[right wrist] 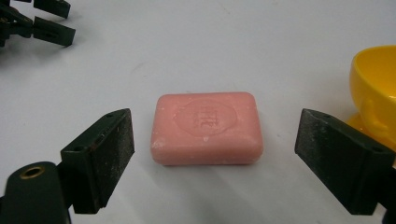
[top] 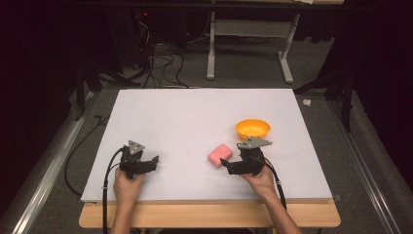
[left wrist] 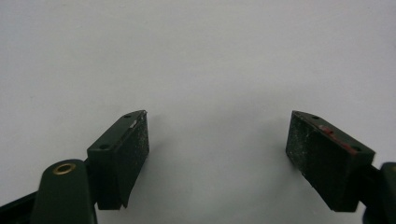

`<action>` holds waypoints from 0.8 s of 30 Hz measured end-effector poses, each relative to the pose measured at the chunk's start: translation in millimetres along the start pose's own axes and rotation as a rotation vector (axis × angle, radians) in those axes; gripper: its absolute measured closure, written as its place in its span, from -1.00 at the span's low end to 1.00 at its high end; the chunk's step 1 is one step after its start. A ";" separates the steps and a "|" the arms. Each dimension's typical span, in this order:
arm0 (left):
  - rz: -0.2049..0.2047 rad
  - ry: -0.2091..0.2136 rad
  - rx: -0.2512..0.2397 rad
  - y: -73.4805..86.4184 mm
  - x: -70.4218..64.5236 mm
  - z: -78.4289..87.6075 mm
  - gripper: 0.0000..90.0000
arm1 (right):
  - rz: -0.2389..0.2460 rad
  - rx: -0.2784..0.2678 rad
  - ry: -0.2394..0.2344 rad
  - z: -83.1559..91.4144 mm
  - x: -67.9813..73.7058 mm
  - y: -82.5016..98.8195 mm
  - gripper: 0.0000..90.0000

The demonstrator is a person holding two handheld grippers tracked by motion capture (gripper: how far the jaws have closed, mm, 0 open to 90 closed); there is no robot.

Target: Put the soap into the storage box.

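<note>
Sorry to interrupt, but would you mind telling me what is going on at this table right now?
A person at a white table holds a claw in each hand. The right claw is open and lined up on a pink rectangular bar of soap, which lies flat between its jaws, not yet gripped. A small orange plastic bowl stands just beyond it. The left claw is open over bare tabletop, holding nothing.

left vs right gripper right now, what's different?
The right gripper points at a pink soap bar, which lies ahead between its open jaws, untouched; the left gripper faces bare white table. The right sits beside the yellow bowl; the left sits apart. Both are open, empty and hand-held.
</note>
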State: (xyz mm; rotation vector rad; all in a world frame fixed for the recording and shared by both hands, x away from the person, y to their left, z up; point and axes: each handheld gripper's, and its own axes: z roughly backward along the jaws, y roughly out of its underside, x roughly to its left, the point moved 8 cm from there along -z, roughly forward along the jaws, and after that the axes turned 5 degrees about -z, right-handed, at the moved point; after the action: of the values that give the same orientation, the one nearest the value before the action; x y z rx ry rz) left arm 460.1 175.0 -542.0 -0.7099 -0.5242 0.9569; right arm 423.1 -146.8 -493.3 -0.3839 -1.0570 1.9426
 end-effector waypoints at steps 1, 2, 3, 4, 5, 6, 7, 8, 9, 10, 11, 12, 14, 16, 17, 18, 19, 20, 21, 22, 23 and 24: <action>0.000 0.000 0.000 0.0 0.0 0.0 -0.52 | -0.002 0.000 0.000 -0.7 -0.5 -0.7 -0.72; 0.000 0.000 0.000 0.0 0.0 0.0 -0.52 | -0.007 0.002 0.001 -0.9 -0.6 -1.4 -0.72; 0.000 0.000 0.000 0.0 0.0 0.0 -0.52 | -0.005 0.000 0.001 -1.1 -0.8 -2.6 -0.72; 0.001 0.001 0.000 0.0 0.0 0.0 -0.52 | -0.003 -0.001 0.002 -1.2 -0.9 -3.4 -0.72; 0.001 0.002 0.001 0.1 0.0 0.0 -0.52 | -0.003 -0.001 0.002 -1.2 -0.9 -3.4 -0.72; 0.000 0.000 0.000 0.0 0.0 0.0 -0.52 | -0.005 -0.003 0.001 -1.9 -0.9 -6.1 -0.72; 0.000 0.000 0.000 0.0 0.0 0.0 -0.52 | -0.005 -0.004 0.001 -2.2 -0.8 -7.0 -0.72; 0.000 0.000 0.000 0.0 0.0 0.0 -0.52 | -0.003 -0.003 0.002 -2.7 -0.9 -7.9 -0.72; 0.000 0.000 0.000 0.0 0.0 0.0 -0.52 | -0.003 -0.003 0.002 -2.7 -0.9 -7.9 -0.72; 0.000 0.000 0.000 0.0 0.0 0.0 -0.52 | -0.005 -0.003 0.002 -3.4 -0.5 -8.8 -0.72; 0.001 0.000 0.000 0.0 0.0 0.0 -0.52 | -0.005 -0.003 0.005 -4.8 -0.6 -9.9 -0.72; 0.000 0.000 0.000 0.0 0.0 0.0 -0.52 | -0.005 -0.001 0.013 -7.8 -0.4 -11.2 -0.72; 0.000 0.000 0.000 0.0 0.0 0.0 -0.52 | -0.008 -0.001 0.012 -8.9 0.5 -11.4 -0.72; 0.000 0.000 0.000 0.0 0.0 0.0 -0.52 | -0.005 0.011 0.007 -15.6 3.4 -11.1 -0.72; 0.001 0.000 0.000 0.0 0.0 0.0 -0.52 | -0.005 0.011 0.007 -15.6 3.4 -11.1 -0.72; 0.001 0.000 0.000 0.0 0.0 0.0 -0.52 | -0.003 0.020 0.006 -19.3 4.6 -10.5 -0.72; 0.001 0.000 0.000 0.0 0.0 0.0 -0.52 | -0.003 0.020 0.006 -19.3 4.6 -10.5 -0.72; 0.001 0.001 0.000 0.0 0.0 0.0 -0.52 | -0.008 0.023 0.002 -22.2 5.2 -10.5 -0.72; 0.001 0.002 0.001 0.0 0.0 0.1 -0.52 | -0.008 0.023 0.002 -22.2 5.2 -10.5 -0.72; 0.000 0.001 0.000 0.0 0.0 0.0 -0.52 | -0.009 0.026 0.003 -24.9 4.8 -10.3 -0.72; 0.001 0.001 0.000 0.0 0.0 0.0 -0.52 | -0.009 0.026 0.003 -24.9 4.8 -10.3 -0.72; 0.000 0.002 0.002 0.1 0.0 0.1 -0.52 | -0.007 0.028 0.005 -27.5 4.3 -10.2 -0.73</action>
State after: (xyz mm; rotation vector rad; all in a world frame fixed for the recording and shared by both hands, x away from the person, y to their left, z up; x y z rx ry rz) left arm 460.1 175.0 -542.0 -0.7095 -0.5214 0.9568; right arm 442.9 -126.1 -501.0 -0.3687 -1.0262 1.9473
